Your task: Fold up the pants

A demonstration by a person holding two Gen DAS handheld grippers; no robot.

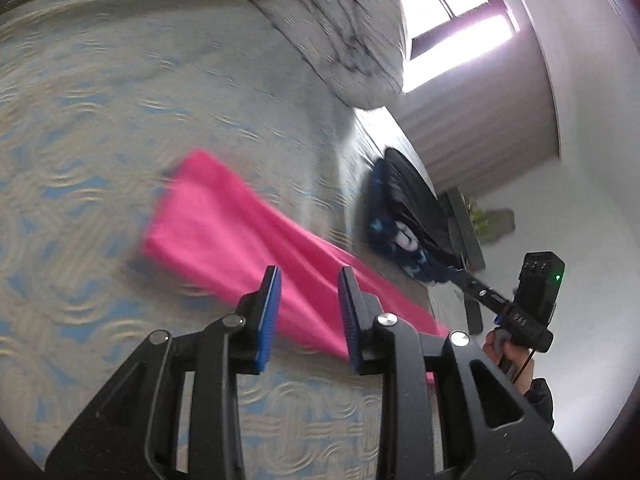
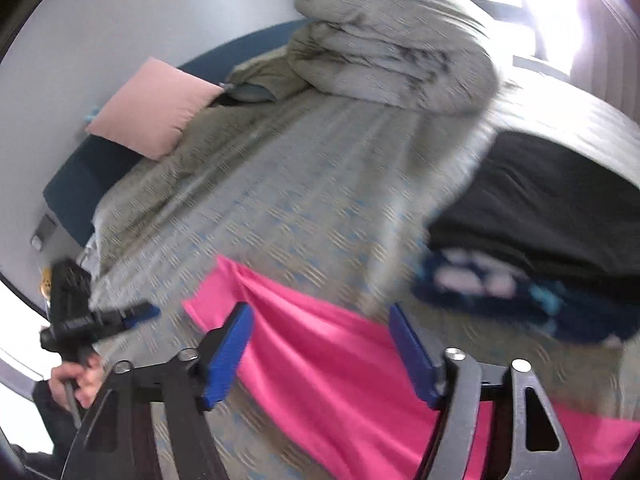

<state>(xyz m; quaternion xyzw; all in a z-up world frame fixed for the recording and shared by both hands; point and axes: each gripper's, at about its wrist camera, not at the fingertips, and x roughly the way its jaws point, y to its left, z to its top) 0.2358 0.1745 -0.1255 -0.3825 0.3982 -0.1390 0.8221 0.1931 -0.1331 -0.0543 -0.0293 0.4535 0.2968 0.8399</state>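
Bright pink pants (image 1: 224,224) lie folded into a long flat strip on the patterned bedspread (image 1: 100,100). My left gripper (image 1: 309,280) hovers above the near part of the strip. Its blue pads stand a little apart with nothing pinched between them. In the right wrist view the pink pants (image 2: 320,360) spread below my right gripper (image 2: 320,312), whose blue pads stand wide apart and clear of the cloth. The right gripper's body (image 1: 536,300) shows at the right in a hand. The left gripper (image 2: 136,314) shows at the left over the bed, also in a hand.
A rolled grey duvet (image 2: 392,40) lies at the head of the bed beside a pink pillow (image 2: 152,108). A pile of dark clothes (image 2: 540,216) with a blue patterned piece sits near the bed's right edge. A bright window (image 1: 452,20) and a curtain stand beyond.
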